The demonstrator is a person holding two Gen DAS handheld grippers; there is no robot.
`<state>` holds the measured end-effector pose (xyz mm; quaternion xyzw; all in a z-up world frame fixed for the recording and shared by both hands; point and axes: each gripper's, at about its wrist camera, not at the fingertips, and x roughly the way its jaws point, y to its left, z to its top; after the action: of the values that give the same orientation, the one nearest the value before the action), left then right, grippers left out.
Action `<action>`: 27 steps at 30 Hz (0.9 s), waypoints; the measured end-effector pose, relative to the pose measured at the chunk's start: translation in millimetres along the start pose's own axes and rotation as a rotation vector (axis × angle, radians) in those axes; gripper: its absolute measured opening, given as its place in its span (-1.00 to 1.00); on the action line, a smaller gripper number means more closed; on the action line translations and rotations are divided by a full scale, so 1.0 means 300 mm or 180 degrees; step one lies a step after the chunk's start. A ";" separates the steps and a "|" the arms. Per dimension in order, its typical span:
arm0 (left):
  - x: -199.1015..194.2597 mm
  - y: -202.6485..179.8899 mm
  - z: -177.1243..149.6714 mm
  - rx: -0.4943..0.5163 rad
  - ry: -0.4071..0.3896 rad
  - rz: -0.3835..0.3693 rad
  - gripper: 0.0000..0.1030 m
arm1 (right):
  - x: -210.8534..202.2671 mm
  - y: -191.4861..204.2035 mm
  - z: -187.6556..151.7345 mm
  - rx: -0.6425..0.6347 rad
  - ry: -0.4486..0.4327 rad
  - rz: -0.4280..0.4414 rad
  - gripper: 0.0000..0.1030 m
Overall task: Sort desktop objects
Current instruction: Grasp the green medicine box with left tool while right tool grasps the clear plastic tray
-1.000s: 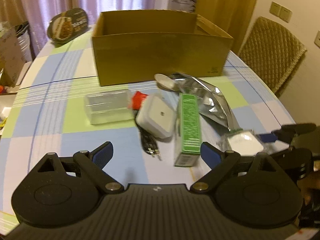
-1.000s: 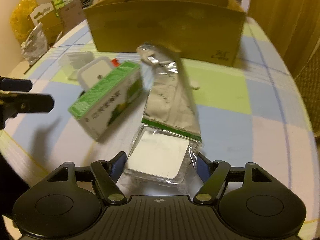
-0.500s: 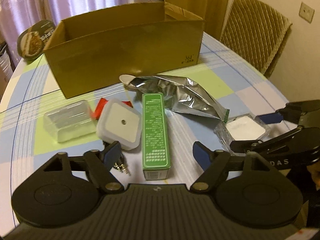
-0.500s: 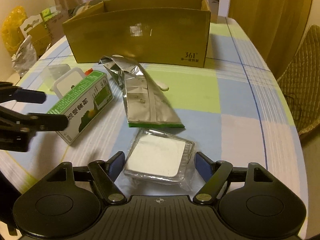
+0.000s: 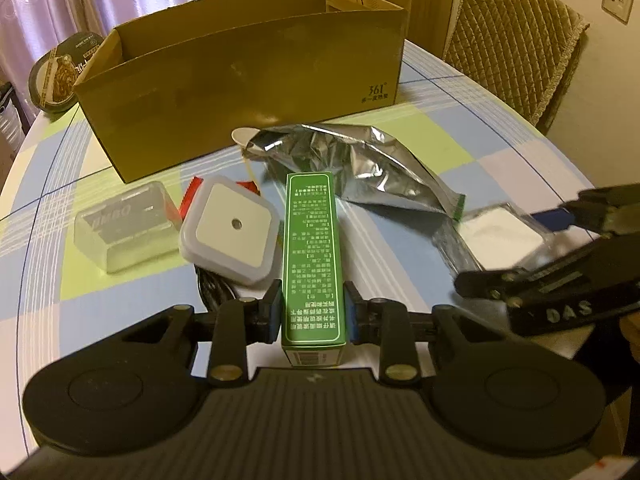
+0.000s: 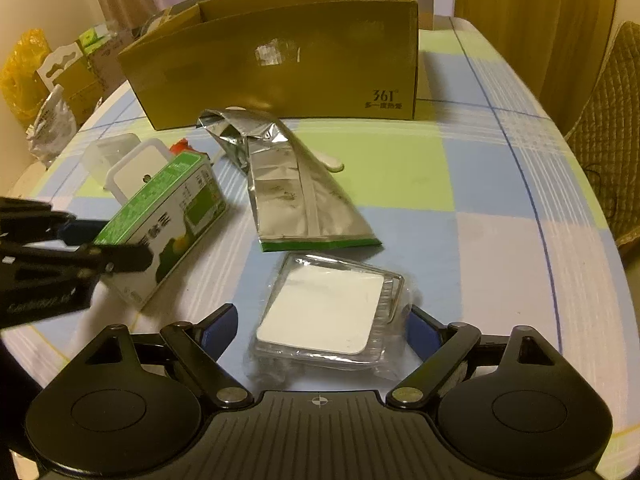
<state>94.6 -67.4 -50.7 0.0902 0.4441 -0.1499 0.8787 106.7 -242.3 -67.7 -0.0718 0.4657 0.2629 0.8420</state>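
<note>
Left jaws clamped on green carton (image 5: 313,256), right jaws wide, flanking wrapped white pad (image 6: 326,312) on table.

The left gripper (image 5: 313,316), earlier spread wide, now clamps the green box (image 5: 313,256). The right gripper (image 6: 318,328) now sits closer around the clear packet (image 6: 326,312).

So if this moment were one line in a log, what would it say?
left gripper: shut on green box | right gripper: open around wrapped white pad | cardboard box: behind
</note>
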 end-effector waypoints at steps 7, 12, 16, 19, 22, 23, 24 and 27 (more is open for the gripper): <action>0.000 -0.003 -0.001 -0.0016 0.0029 0.0024 -0.41 | 0.019 -0.003 -0.011 -0.0041 0.0031 -0.0095 0.66; 0.035 0.000 0.020 0.0002 0.0053 0.0054 -0.38 | 0.018 -0.006 -0.011 -0.0055 0.0016 -0.0097 0.47; 0.061 -0.005 0.022 0.0034 0.0115 0.0048 -0.42 | 0.017 -0.006 -0.010 -0.0094 -0.0011 -0.0121 0.33; 0.058 -0.009 0.014 0.0059 0.0141 0.0009 -0.51 | 0.009 -0.002 -0.013 -0.0148 -0.0035 -0.0131 0.27; 0.033 -0.007 0.008 0.0019 0.0100 -0.0024 -0.51 | -0.007 0.000 -0.012 -0.0161 -0.0057 -0.0113 0.22; 0.024 -0.007 0.007 0.0015 0.0088 -0.0024 -0.51 | -0.013 0.002 -0.012 -0.0168 -0.0062 -0.0110 0.21; 0.016 -0.006 0.006 0.0008 0.0077 -0.0025 -0.51 | -0.019 0.004 -0.012 -0.0176 -0.0074 -0.0111 0.21; -0.006 -0.004 0.004 -0.0026 0.0048 -0.0037 -0.51 | -0.043 0.011 -0.015 -0.0191 -0.0107 -0.0098 0.20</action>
<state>93.9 -68.6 -48.6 0.0851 0.4519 -0.1525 0.8748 96.2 -246.0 -59.2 -0.0997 0.4422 0.2648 0.8511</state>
